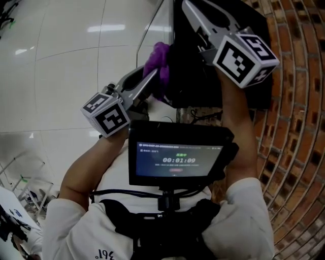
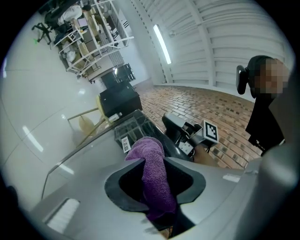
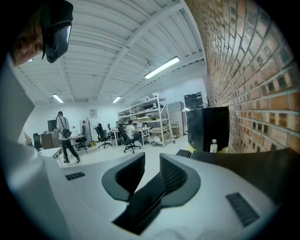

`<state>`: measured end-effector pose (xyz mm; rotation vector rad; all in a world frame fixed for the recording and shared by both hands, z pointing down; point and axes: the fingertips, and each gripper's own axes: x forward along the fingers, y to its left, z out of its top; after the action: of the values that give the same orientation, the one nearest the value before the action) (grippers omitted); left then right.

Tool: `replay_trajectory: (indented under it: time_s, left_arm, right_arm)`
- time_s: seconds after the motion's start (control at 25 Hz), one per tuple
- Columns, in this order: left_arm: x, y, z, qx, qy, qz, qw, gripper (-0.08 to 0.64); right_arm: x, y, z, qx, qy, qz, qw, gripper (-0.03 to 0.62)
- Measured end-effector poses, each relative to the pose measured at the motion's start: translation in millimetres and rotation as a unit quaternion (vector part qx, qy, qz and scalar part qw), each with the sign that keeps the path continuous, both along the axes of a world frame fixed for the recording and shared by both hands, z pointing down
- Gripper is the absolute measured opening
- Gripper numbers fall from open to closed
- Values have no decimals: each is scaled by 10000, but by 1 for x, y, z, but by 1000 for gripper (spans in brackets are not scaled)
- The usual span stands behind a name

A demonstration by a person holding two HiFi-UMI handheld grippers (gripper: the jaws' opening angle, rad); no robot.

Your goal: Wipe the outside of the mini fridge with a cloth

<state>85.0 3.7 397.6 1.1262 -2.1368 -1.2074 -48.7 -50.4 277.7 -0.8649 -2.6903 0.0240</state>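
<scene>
Left gripper (image 1: 152, 76) clamped on the cloth (image 1: 160, 58) at the fridge (image 1: 203, 86); right gripper (image 1: 193, 12) empty.

In the head view, the purple cloth is seen pinched in the left jaws at the left edge of the black fridge, which stands by a brick wall (image 1: 299, 127); whether the fridge is touched cannot be told. The right gripper is seen across the fridge's dark surface, and a screen (image 1: 177, 157) is worn at the chest. In the left gripper view, the cloth is squeezed between the pads and pokes out past them toward a wire grille (image 2: 126, 129) bearing a white label (image 2: 125, 144); the right gripper is seen beyond. In the right gripper view, the jaws are parted slightly with nothing between them, and shelves (image 3: 145, 117) are seen far off.
</scene>
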Motion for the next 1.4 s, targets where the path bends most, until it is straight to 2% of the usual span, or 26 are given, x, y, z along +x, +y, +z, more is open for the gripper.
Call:
replay_trajectory:
  time_s: [0.24, 0.56, 0.92, 1.12, 1.4]
  left_arm:
    - [-6, -2, 23, -355, -277, -13, 9990, 117]
    - [-10, 4, 58, -598, -286, -41, 9978, 117]
    - [-11, -2, 135, -868, 105, 69, 9961, 117]
    - [-9, -2, 180, -1225, 341, 115, 9918, 117]
    - [-10, 0, 244, -1914, 535, 90, 9800, 115]
  right_arm:
    - [2, 3, -7, -11, -57, -43, 10000, 91]
    - [4, 8, -18, 1, -166, -108, 9998, 91]
    - [-1, 3, -2, 8, 17, -9, 10000, 91]
    - [-2, 3, -2, 5, 24, -7, 10000, 91]
    - [-2, 3, -1, -7, 24, -9, 10000, 91]
